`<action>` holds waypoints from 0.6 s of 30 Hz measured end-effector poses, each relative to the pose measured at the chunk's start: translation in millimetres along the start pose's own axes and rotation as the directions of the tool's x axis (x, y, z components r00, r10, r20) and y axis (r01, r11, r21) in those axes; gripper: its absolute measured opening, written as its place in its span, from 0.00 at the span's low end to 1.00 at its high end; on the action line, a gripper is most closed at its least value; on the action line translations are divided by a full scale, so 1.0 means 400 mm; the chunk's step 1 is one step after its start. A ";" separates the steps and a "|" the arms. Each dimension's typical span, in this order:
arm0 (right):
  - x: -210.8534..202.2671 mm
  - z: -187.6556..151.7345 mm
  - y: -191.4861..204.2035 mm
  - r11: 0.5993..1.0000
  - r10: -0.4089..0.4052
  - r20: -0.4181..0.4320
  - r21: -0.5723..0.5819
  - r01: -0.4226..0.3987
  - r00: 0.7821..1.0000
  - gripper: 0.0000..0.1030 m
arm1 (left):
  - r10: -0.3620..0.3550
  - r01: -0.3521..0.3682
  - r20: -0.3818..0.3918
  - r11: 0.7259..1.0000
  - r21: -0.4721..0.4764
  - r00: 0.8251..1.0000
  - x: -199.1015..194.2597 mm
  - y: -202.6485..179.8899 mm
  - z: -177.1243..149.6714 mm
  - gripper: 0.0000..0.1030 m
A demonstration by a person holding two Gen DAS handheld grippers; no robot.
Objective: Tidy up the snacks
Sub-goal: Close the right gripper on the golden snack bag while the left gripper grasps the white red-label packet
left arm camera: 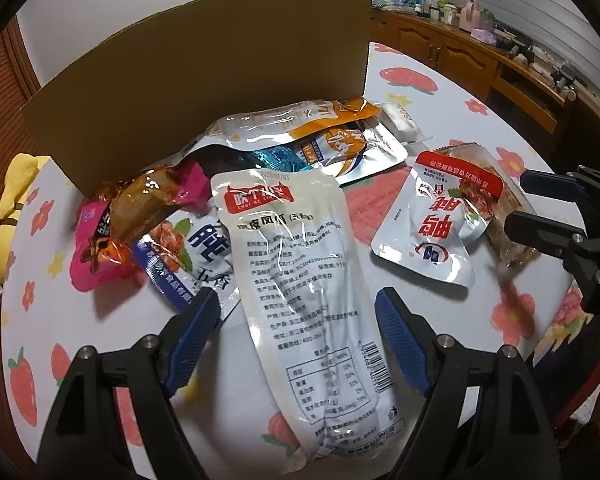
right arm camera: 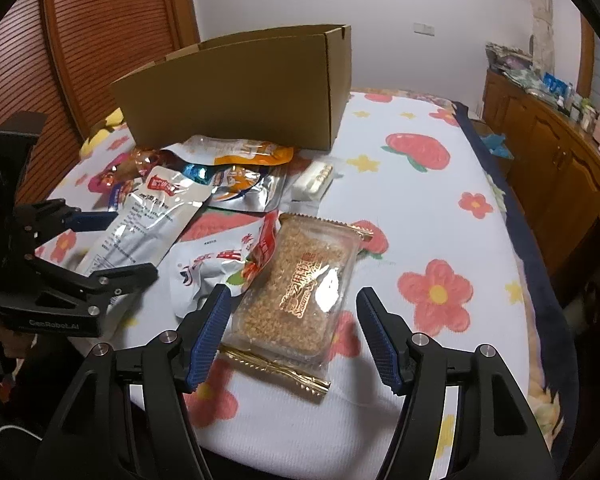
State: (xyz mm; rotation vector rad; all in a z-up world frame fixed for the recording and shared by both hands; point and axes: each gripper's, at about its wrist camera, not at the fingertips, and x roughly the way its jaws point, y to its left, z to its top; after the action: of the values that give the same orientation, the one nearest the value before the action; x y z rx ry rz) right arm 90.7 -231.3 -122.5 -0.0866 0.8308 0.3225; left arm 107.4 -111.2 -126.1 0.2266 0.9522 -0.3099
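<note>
Several snack packets lie on a flowered tablecloth before an open cardboard box [left arm camera: 204,76], also in the right wrist view [right arm camera: 244,88]. My left gripper [left arm camera: 296,312] is open, its fingers on either side of a long white packet [left arm camera: 300,304], which also shows in the right wrist view [right arm camera: 140,224]. My right gripper [right arm camera: 294,312] is open, straddling a clear packet of sesame brittle [right arm camera: 300,284]. It shows from the left wrist view [left arm camera: 520,204] too. A white-and-red pouch [left arm camera: 436,216] lies between them. Pink [left arm camera: 100,252], blue [left arm camera: 188,256] and orange-silver [left arm camera: 332,136] packets lie near the box.
A small white wrapped bar [right arm camera: 314,180] lies right of the box. A yellow cloth [left arm camera: 12,196] sits at the table's left edge. A wooden sideboard [right arm camera: 552,160] with clutter stands at the right, a slatted wooden panel [right arm camera: 100,32] at the back left.
</note>
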 end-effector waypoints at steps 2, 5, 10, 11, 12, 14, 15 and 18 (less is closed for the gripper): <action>-0.004 -0.003 0.001 1.000 -0.006 0.000 -0.007 0.006 1.000 0.65 | -0.017 0.017 0.001 1.000 0.003 1.000 -0.001 0.001 -0.002 0.75; 0.000 -0.007 0.002 1.000 -0.013 -0.019 -0.020 0.012 1.000 0.65 | -0.023 0.023 0.003 1.000 0.003 1.000 -0.001 -0.002 -0.001 0.72; 0.018 -0.007 0.002 1.000 -0.007 -0.045 -0.017 0.006 0.999 0.65 | -0.020 0.020 -0.006 1.000 -0.023 1.000 0.008 0.005 0.009 0.79; 0.024 -0.005 0.003 1.000 -0.008 -0.054 -0.018 0.007 0.999 0.65 | -0.020 0.020 -0.006 1.000 -0.021 1.000 0.009 0.006 0.011 0.79; 0.029 -0.004 0.007 1.000 -0.008 -0.059 -0.021 0.007 0.998 0.65 | -0.019 0.019 -0.004 1.000 -0.019 1.000 0.010 0.004 0.012 0.79; 0.037 -0.003 0.012 1.000 -0.002 -0.071 -0.027 0.000 0.998 0.65 | -0.031 0.031 0.003 0.999 -0.019 1.000 0.011 0.005 0.013 0.77; 0.042 -0.001 0.014 1.000 -0.004 -0.074 -0.029 0.002 0.997 0.65 | -0.040 0.040 0.004 0.999 -0.020 0.999 0.011 0.003 0.014 0.71; 0.056 0.005 0.010 0.999 -0.021 -0.077 -0.026 0.019 0.997 0.65 | -0.053 0.053 0.011 0.998 -0.016 0.999 0.006 0.003 0.017 0.59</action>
State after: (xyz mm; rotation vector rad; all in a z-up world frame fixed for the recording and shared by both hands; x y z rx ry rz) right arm 104.9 -221.6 -137.4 -0.1316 0.9022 0.3127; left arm 114.2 -112.7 -124.3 0.1853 0.9505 -0.3517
